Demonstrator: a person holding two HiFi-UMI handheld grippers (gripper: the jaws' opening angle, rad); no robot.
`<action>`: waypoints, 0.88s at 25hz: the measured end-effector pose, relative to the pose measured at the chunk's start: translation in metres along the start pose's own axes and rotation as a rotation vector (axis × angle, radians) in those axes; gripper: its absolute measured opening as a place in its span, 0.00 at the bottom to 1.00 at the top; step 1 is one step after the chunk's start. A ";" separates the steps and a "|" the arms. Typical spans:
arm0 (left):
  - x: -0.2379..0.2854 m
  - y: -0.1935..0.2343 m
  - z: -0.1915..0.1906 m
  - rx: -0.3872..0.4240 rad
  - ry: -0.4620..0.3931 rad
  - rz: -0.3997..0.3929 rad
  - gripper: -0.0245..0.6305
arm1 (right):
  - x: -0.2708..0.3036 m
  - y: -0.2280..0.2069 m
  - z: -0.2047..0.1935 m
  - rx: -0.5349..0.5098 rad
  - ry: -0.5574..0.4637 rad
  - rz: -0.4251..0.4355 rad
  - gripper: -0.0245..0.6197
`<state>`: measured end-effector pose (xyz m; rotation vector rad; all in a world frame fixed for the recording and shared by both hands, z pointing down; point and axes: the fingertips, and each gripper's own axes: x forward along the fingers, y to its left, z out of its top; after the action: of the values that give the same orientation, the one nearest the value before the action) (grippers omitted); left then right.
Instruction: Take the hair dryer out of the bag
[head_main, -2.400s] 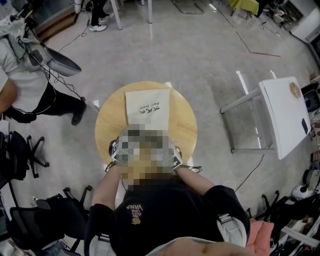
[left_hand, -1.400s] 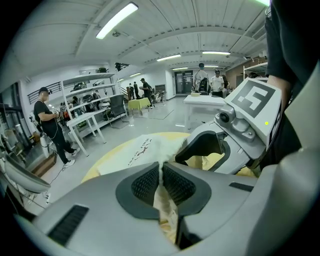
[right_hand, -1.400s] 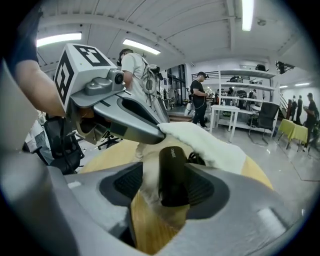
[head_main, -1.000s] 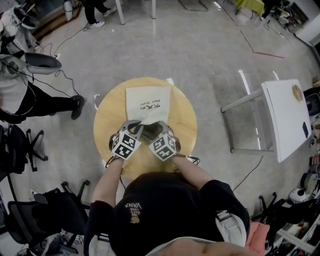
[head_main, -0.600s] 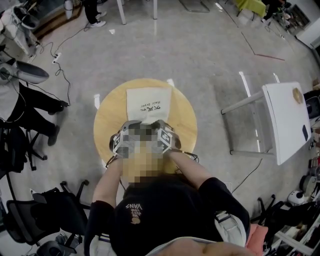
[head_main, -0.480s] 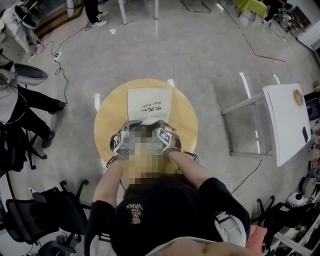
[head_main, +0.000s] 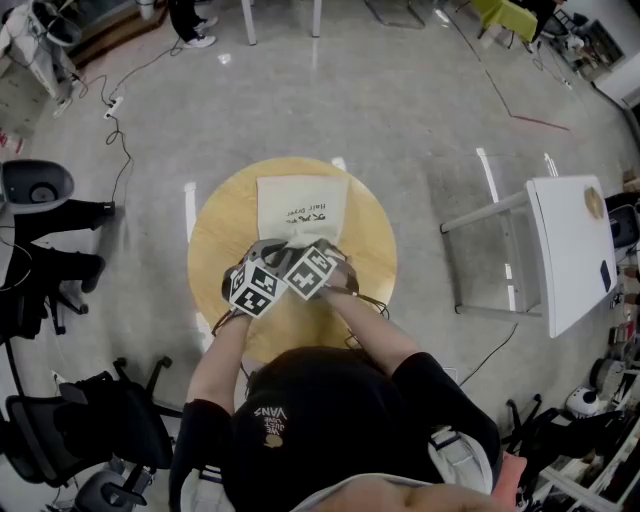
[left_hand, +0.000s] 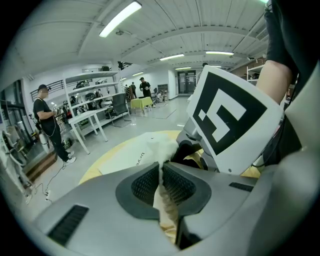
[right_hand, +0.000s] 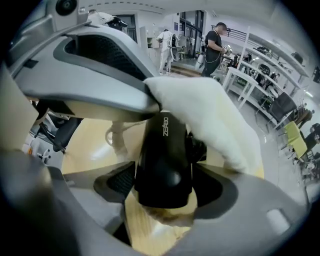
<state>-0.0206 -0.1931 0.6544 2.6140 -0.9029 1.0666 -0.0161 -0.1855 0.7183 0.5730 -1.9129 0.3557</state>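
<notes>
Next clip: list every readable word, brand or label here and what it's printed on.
"ZEABO", last letters uncertain: along the black hair dryer.
"Hair Dryer": on the white bag, beside larger characters too small to read.
"VANS": on the person's black shirt; the small print under it is blurred.

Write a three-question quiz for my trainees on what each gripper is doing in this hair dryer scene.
1. True or false: the left gripper is pinching the cloth edge of the white bag.
2. What sits between the fingers of the right gripper? A) a cable B) the black hair dryer C) nothing
3. Fill in: the bag lies on a round ___ table.

Key: 1 true; 2 B; 3 wooden
</notes>
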 end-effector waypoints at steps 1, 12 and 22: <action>0.000 0.001 0.000 0.000 -0.002 -0.002 0.08 | 0.001 0.000 0.000 -0.001 0.002 0.002 0.59; 0.005 0.003 -0.005 0.009 -0.007 -0.046 0.08 | 0.019 0.000 -0.004 -0.003 0.050 0.029 0.59; 0.007 0.005 -0.009 -0.012 -0.013 -0.065 0.08 | 0.029 0.002 -0.002 0.017 0.033 0.060 0.60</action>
<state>-0.0247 -0.1973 0.6656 2.6239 -0.8187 1.0256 -0.0250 -0.1898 0.7460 0.5192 -1.8993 0.4182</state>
